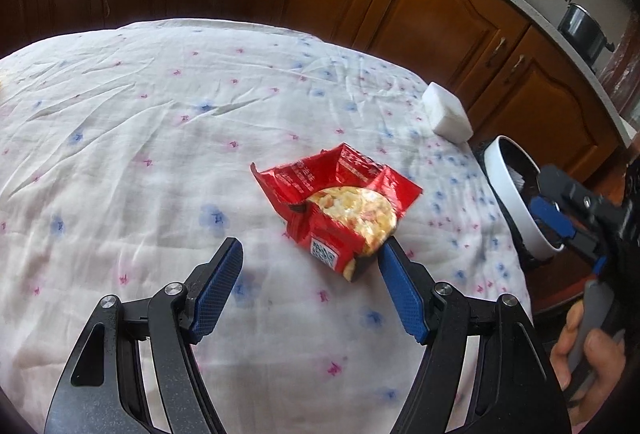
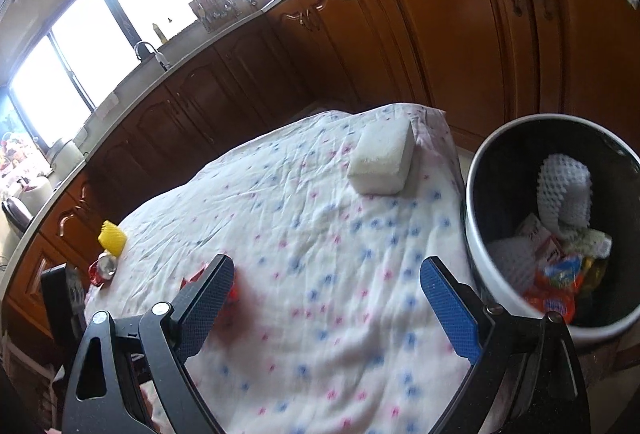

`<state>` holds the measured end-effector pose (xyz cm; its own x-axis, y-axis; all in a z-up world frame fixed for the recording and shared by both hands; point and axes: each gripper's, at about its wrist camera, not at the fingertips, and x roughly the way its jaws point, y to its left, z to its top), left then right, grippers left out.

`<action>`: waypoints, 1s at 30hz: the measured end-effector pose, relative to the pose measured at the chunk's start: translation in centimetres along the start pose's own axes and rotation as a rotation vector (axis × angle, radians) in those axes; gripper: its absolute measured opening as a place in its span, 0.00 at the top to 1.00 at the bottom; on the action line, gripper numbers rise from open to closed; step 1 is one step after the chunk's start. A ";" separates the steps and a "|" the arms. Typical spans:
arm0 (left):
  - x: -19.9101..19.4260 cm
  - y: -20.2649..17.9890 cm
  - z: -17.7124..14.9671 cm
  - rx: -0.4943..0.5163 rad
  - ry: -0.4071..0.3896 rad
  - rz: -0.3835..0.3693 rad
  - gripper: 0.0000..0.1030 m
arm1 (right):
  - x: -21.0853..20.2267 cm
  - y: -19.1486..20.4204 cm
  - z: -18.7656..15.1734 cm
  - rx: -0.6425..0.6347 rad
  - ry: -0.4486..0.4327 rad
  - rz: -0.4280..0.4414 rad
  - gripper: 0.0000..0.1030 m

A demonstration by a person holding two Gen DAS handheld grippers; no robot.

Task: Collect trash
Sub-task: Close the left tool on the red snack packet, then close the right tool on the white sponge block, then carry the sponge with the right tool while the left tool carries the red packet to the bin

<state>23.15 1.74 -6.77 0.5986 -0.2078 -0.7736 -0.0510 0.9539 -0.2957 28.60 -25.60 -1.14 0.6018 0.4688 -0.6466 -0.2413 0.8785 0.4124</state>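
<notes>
Left gripper (image 1: pixel 310 254), nearest the viewer, stands wide and empty over the cloth (image 1: pixel 140 138). Its right finger tip lies at the lower corner of the wrapper (image 1: pixel 340 210); whether it touches cannot be told. The wrapper, a torn red snack packet, sits crumpled near the middle of the table, with most of its bulk ahead of the jaws rather than between them. Likely fault: closing from here would pinch only a corner, or nudge the light foil sideways, so the packet slides or tears free during the lift.

Right gripper (image 2: pixel 328 276) is likewise wide and empty, hovering over the table edge beside the bin (image 2: pixel 476 234). The bin stands off the table's right side and already holds netting and packets. Its rim sits close to the right finger, so a hasty swing could knock it.

Further back, a white block (image 2: pixel 380 166) rests near the far corner beside the bin. A yellow item (image 2: pixel 113 239) and a small shiny piece (image 2: pixel 106 266) lie at the left edge, well apart from both grippers; a dragged cloth could spill them to the floor.
</notes>
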 end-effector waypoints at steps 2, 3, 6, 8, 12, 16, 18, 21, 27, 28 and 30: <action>0.5 0.1 0.3 -0.003 0.011 -0.007 0.50 | 0.8 -0.2 0.7 0.000 0.001 -0.014 0.08; 0.8 0.1 0.5 -0.005 0.019 -0.013 0.60 | 1.1 -0.2 1.1 -0.004 0.000 -0.020 0.08; 1.3 0.0 1.3 -0.002 0.024 -0.019 0.80 | 2.8 -0.4 2.5 -0.021 0.010 -0.048 0.08; 1.5 -0.1 1.9 -0.006 0.022 -0.031 0.88 | 3.9 -0.6 3.2 -0.024 0.020 -0.066 0.12; 1.7 -0.4 3.1 0.000 -0.004 -0.040 0.93 | 6.7 -1.0 4.7 -0.035 0.051 -0.119 0.19; 1.7 -0.6 4.0 0.012 -0.025 -0.037 0.94 | 9.4 -1.7 5.7 -0.037 0.089 -0.180 0.29; 1.7 -0.6 4.2 0.011 -0.030 -0.038 0.94 | 10.1 -2.1 5.9 -0.026 0.101 -0.197 0.36; 1.7 -0.3 4.2 0.004 -0.027 -0.043 0.94 | 9.9 -2.4 5.8 -0.031 0.074 -0.215 0.50; 1.6 0.1 4.3 -0.017 -0.028 -0.044 0.94 | 6.7 -1.1 4.9 -0.070 0.025 -0.146 0.52; 1.4 0.0 4.3 -0.017 -0.031 -0.048 0.94 | 6.2 -0.9 4.7 -0.069 0.022 -0.132 0.52; 1.1 -0.4 4.3 -0.014 -0.040 -0.051 0.94 | 4.8 -0.4 4.1 -0.069 0.014 -0.095 0.52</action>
<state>27.22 2.10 -5.12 0.6322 -0.2474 -0.7343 -0.0303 0.9390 -0.3425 34.69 -24.05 -1.76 0.6142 0.3838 -0.6896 -0.2356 0.9231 0.3039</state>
